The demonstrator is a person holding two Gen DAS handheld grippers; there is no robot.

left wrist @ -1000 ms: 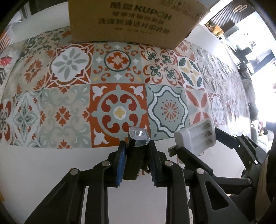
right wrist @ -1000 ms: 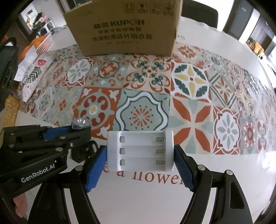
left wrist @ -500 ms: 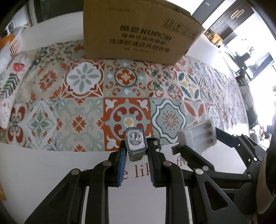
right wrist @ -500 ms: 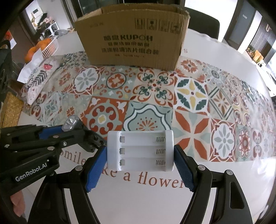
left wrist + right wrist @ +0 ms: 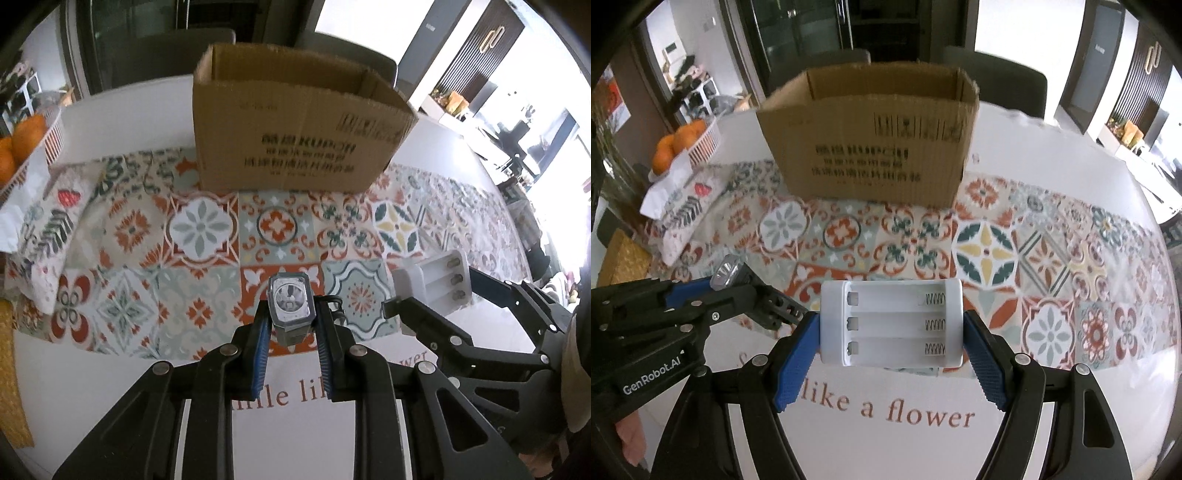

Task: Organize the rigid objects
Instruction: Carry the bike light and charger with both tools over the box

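Observation:
My left gripper point(image 5: 291, 325) is shut on a small grey flashlight point(image 5: 290, 304), lens facing forward, held above the patterned mat. It also shows in the right wrist view point(image 5: 727, 275) at the left. My right gripper point(image 5: 892, 326) is shut on a white three-slot battery holder point(image 5: 892, 326), empty, springs at its right end. The holder also shows in the left wrist view point(image 5: 436, 282) at the right. An open brown cardboard box point(image 5: 295, 129) stands at the far side of the mat, also in the right wrist view point(image 5: 871, 136). Its inside is hidden.
A tiled-pattern mat point(image 5: 207, 236) covers the white table point(image 5: 122, 398). A white basket of oranges point(image 5: 683, 147) and a patterned cloth point(image 5: 679, 206) lie at the far left. Dark chairs point(image 5: 993, 77) stand behind the box.
Both grippers have risen and tilted up with their objects, so the box's open top and the room behind have come into view. The flashlight's lens has turned to face forward.

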